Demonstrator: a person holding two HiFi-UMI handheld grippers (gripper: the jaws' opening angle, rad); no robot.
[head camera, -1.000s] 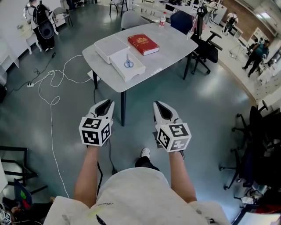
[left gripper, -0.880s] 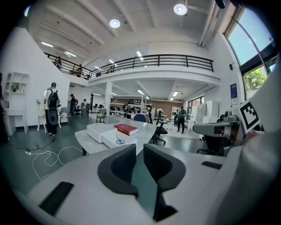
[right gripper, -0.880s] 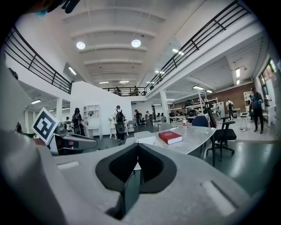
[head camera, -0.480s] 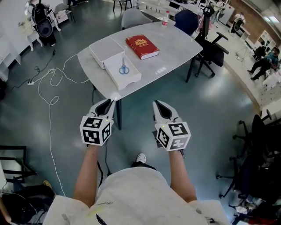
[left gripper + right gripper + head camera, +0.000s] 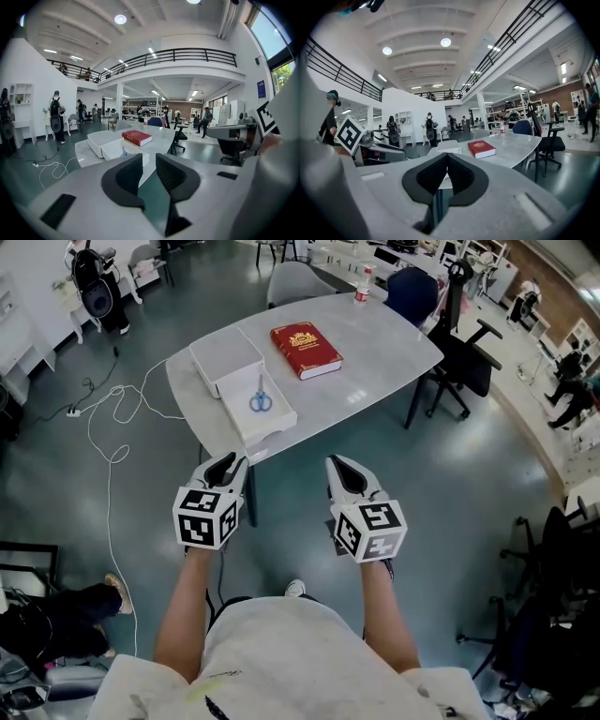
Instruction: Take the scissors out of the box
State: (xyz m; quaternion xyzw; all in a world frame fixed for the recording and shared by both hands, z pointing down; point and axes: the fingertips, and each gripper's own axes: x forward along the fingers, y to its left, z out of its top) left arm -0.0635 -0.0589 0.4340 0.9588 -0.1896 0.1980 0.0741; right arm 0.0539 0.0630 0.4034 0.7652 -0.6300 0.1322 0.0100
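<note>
While scissors (image 5: 260,401) lie in box (image 5: 274,420) | left tongs (image 5: 225,463) spread | right tongs (image 5: 339,466) pressed together | red book (image 5: 306,350) title unreadable

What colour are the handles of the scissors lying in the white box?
Blue. The scissors show best in the head view.

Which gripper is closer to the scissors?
Left. The left gripper sits just below the scissors in the head view, short of the box; the right gripper is level with it but off to the right, farther away.
</note>
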